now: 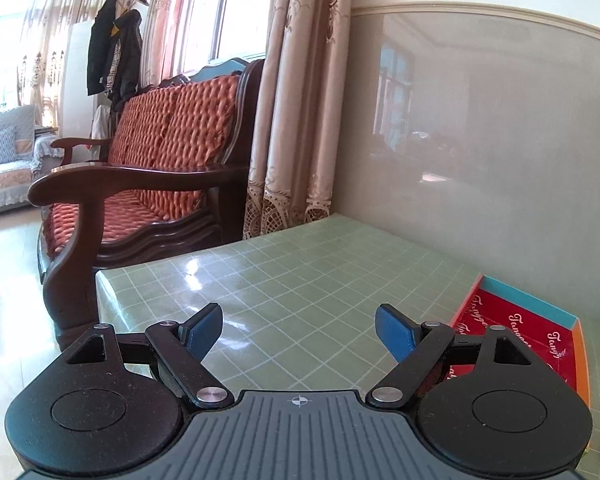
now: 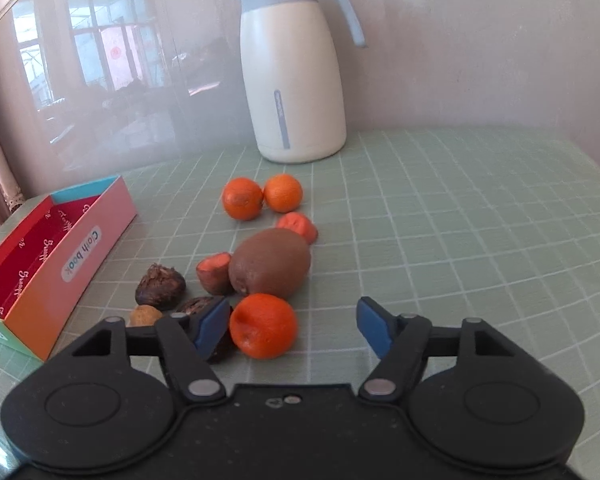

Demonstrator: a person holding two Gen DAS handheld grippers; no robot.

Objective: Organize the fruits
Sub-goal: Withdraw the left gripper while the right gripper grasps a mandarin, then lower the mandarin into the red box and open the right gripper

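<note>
In the right wrist view my right gripper (image 2: 294, 326) is open and empty, just above the table, with a near tangerine (image 2: 263, 326) between its fingers toward the left pad. Behind it lie a brown kiwi (image 2: 270, 267), two far tangerines (image 2: 242, 198) (image 2: 283, 193), two carrot pieces (image 2: 298, 226) (image 2: 214, 272), a dark water chestnut (image 2: 160, 285) and a small tan fruit (image 2: 146, 315). An open red-lined box (image 2: 56, 256) sits at the left. My left gripper (image 1: 299, 332) is open and empty over bare table; the box (image 1: 516, 332) lies to its right.
A white and grey thermos jug (image 2: 294, 68) stands at the back against the wall. The table has a green checked cloth (image 2: 460, 220). In the left wrist view a wooden sofa with orange cushions (image 1: 152, 168) stands beyond the table's left edge, beside curtains (image 1: 296, 100).
</note>
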